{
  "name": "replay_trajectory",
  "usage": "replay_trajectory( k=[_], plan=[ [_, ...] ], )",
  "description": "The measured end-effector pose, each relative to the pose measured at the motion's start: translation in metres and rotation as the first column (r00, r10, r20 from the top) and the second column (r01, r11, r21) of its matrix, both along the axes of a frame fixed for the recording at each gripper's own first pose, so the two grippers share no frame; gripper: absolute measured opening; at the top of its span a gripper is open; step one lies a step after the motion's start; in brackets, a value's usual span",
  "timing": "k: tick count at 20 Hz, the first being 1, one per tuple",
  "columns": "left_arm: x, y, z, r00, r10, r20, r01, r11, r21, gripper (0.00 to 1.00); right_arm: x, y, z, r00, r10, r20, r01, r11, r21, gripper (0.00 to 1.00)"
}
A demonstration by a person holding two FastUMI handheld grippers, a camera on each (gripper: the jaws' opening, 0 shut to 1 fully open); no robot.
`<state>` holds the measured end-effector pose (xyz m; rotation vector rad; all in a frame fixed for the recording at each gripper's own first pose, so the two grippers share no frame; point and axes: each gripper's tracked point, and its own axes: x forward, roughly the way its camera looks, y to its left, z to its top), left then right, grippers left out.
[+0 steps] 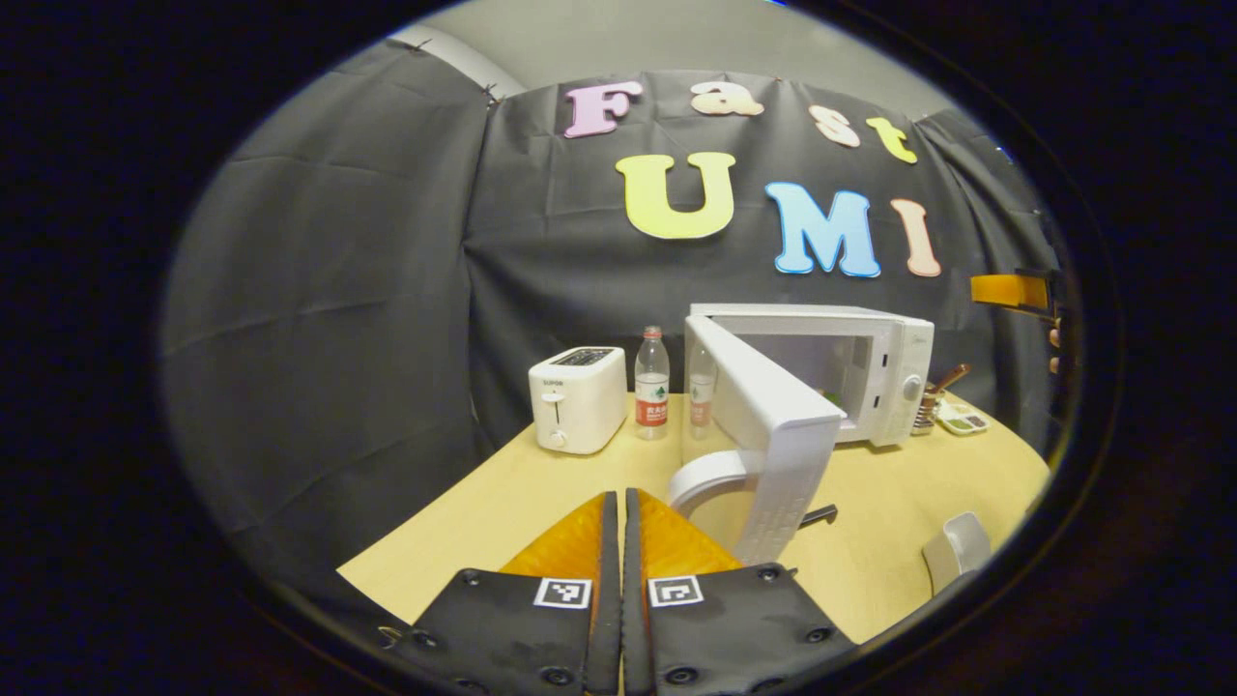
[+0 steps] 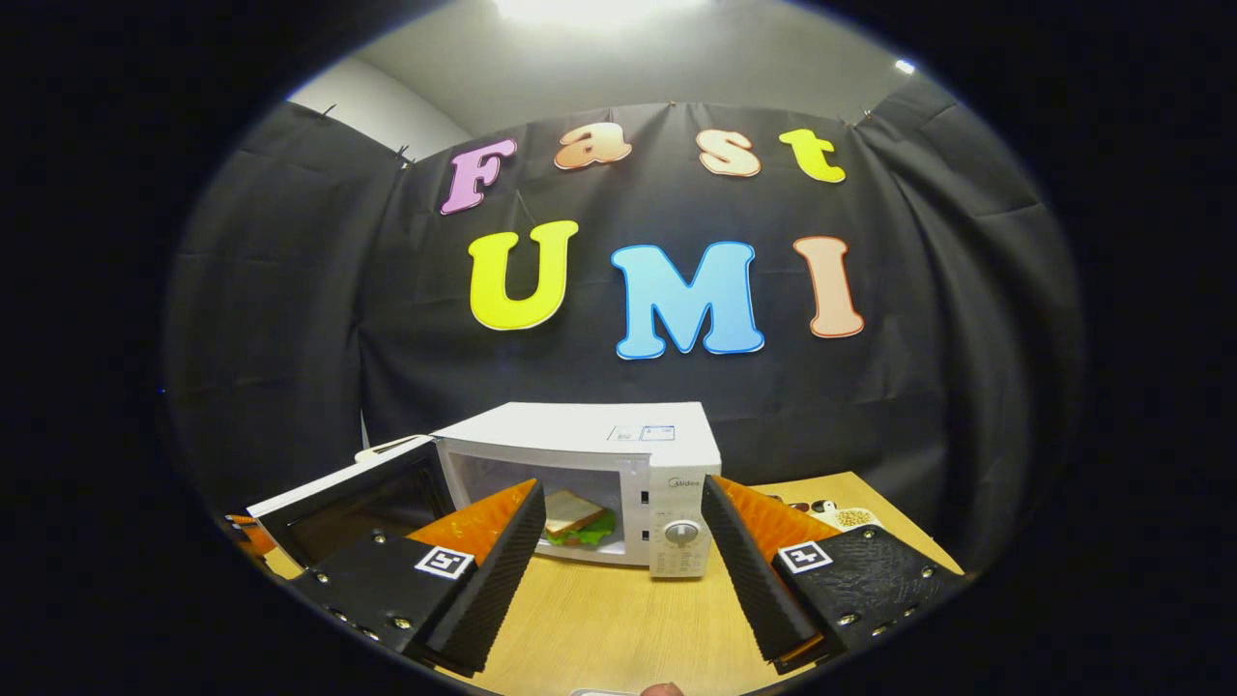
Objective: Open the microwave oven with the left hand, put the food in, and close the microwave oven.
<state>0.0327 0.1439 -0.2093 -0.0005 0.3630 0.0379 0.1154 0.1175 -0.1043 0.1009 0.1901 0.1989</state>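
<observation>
A white microwave stands at the back of the wooden table, its door swung wide open toward me. In the left gripper view my left gripper is shut with nothing between its fingers, low over the table, just left of the door's edge. In the right gripper view the microwave faces me with its door open to the left. A sandwich with green lettuce lies inside the cavity. My right gripper is open wide in front of the cavity, holding nothing.
A white toaster and two water bottles stand left of the microwave. A small tray sits to its right, also seen as a tray with beans. A white curved dish and a white cup-like object rest on the table.
</observation>
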Motion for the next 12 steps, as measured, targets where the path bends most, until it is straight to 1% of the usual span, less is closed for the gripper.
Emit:
replay_trajectory(
  k=[5,10,12],
  plan=[
    [0.0,-0.031,0.004,1.0,-0.007,-0.004,0.007,1.0,-0.002,0.08,-0.019,-0.035,0.007,1.0,-0.006,0.015,0.006,1.0,0.004,0.99],
    [0.001,-0.077,0.006,0.999,-0.038,-0.004,0.038,0.999,0.001,0.09,-0.045,-0.067,0.003,1.0,-0.005,0.007,0.005,1.0,0.01,0.98],
    [0.003,-0.096,0.007,0.999,-0.052,-0.002,0.052,0.999,0.007,0.08,-0.054,-0.079,0.002,1.0,0.0,0.0,0.0,1.0,0.013,0.98]
  ],
)
